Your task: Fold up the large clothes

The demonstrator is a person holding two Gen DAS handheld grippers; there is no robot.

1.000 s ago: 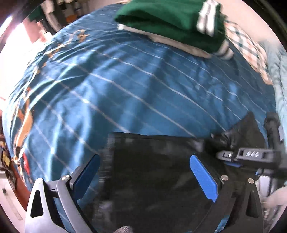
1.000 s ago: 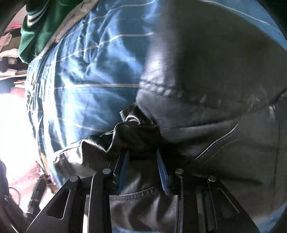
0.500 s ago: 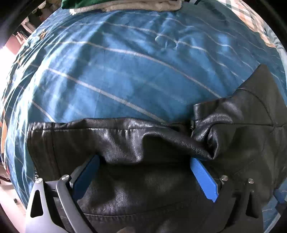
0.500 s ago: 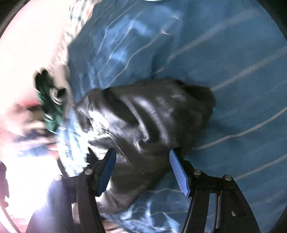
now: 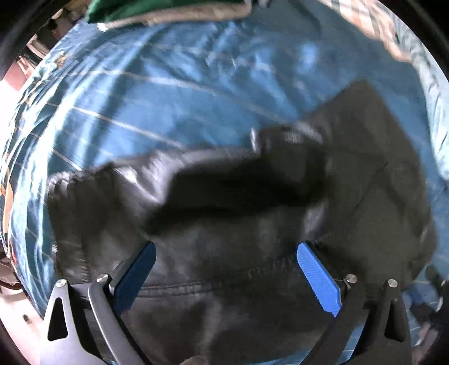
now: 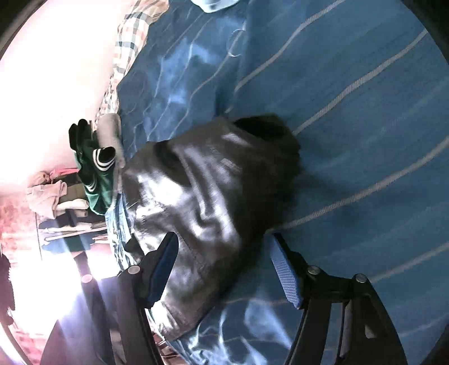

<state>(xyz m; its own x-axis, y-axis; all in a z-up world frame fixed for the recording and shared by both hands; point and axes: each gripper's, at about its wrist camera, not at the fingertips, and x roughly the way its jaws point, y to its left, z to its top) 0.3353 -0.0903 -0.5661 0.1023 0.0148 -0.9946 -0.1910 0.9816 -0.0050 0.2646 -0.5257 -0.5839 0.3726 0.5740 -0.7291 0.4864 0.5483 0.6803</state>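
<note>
A black leather jacket [image 5: 252,213] lies bunched on the blue striped bedspread [image 5: 174,92]. It also shows in the right wrist view [image 6: 207,196], crumpled into a heap. My left gripper [image 5: 224,252] is open, its blue pads [image 5: 317,275] spread wide just above the jacket's stitched seam, holding nothing. My right gripper [image 6: 224,252] is open too, hovering over the jacket's near edge with its pads [image 6: 283,269] apart and empty.
A folded green garment with white stripes [image 5: 157,11] lies on grey cloth at the far edge of the bed; it also shows in the right wrist view [image 6: 98,171]. A checked cloth [image 6: 126,50] lies by the bed's edge. Stacked clothes [image 6: 56,202] stand beyond the bed.
My right gripper let go of the jacket, opened and pulled back over the bed. My left gripper stayed open and drew back a little; the jacket slumped into a heap.
</note>
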